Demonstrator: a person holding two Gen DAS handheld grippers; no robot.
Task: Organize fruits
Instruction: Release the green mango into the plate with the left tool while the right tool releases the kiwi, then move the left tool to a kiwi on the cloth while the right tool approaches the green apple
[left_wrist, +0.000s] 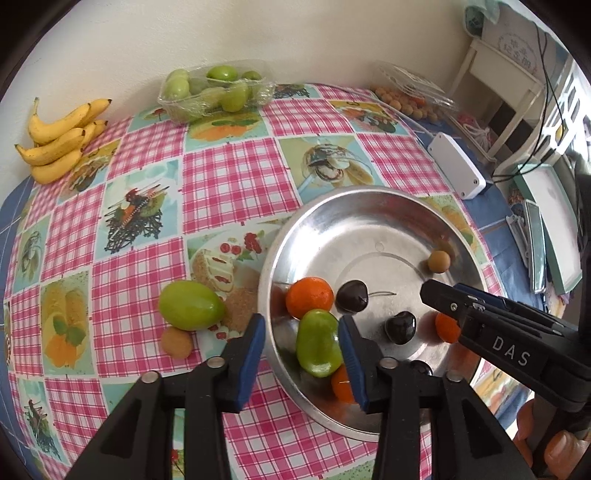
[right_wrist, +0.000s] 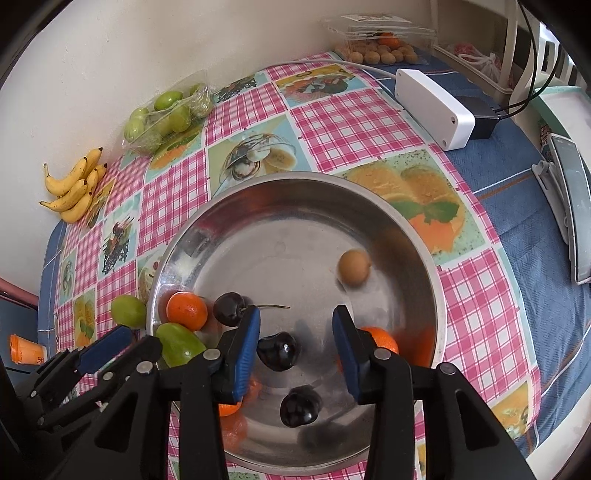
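Near edge of the desk: we see the left gripper over the near-left rim of the steel bowl, jaws moderately parted. A green fruit lies in the bowl between its pads, close against the right pad; whether that pad touches it we cannot tell, and the left pad stands clear, outside the rim. No grip.

The right gripper hangs over the near half of the bowl, jaws likewise parted and empty. A dark cherry lies on the bowl floor between the pads, nearer the left one. A second cherry sits nearer still, below the jaws. A small orange rests behind the right finger by the bowl's right wall.

Further into the bowl: another orange and a stemmed cherry by the left wall, and a small tan fruit alone on the far-right floor. The bowl's middle and far floor are bare.

Left of the bowl, on the checked cloth: a loose green fruit and a small tan fruit, both just outside the rim. Beyond the bowl the cloth lies open toward the wall.

Far edge: bananas at the far-left corner, a clear tray of green fruit against the wall, a clear box with small tan fruits at the far right. A white box sits near the right edge.
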